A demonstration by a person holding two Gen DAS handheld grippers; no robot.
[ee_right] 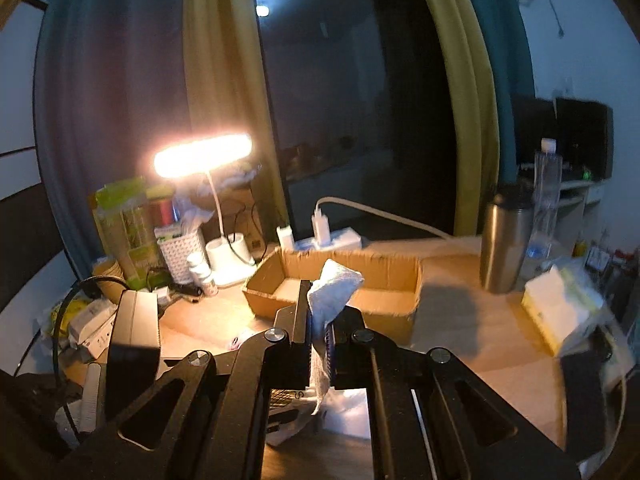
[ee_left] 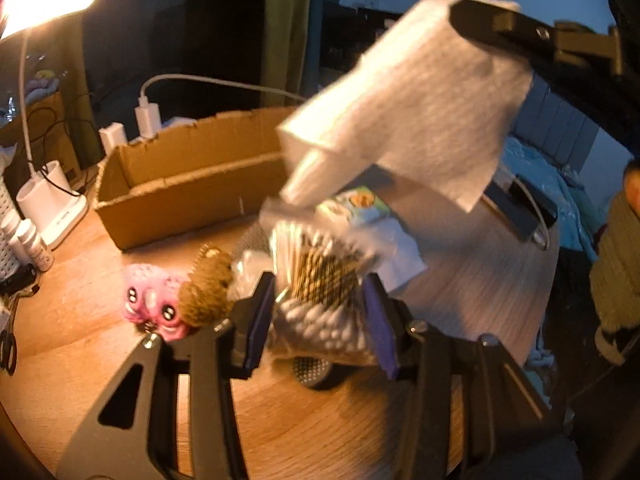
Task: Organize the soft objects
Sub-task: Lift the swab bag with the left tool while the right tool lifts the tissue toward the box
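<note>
My left gripper (ee_left: 320, 312) is shut on a clear bag of cotton swabs (ee_left: 320, 280) and holds it just above the wooden table (ee_left: 80, 320). A pink plush toy (ee_left: 154, 306) and a brown knitted toy (ee_left: 208, 288) lie left of it. My right gripper (ee_right: 320, 320) is shut on a white cloth (ee_right: 334, 288); in the left wrist view the same cloth (ee_left: 408, 108) hangs from the right gripper's fingers (ee_left: 520, 32) high above the table. An open cardboard box (ee_left: 188, 184) stands behind, also in the right wrist view (ee_right: 340, 292).
A lit desk lamp (ee_right: 204, 156), white basket (ee_right: 182, 254), small bottles (ee_right: 204, 272) and a power strip with chargers (ee_right: 332, 236) crowd the back left. A steel flask (ee_right: 506, 240), a plastic bottle (ee_right: 546, 200) and a tissue pack (ee_right: 560, 308) stand at right. A person (ee_left: 620, 240) sits at right.
</note>
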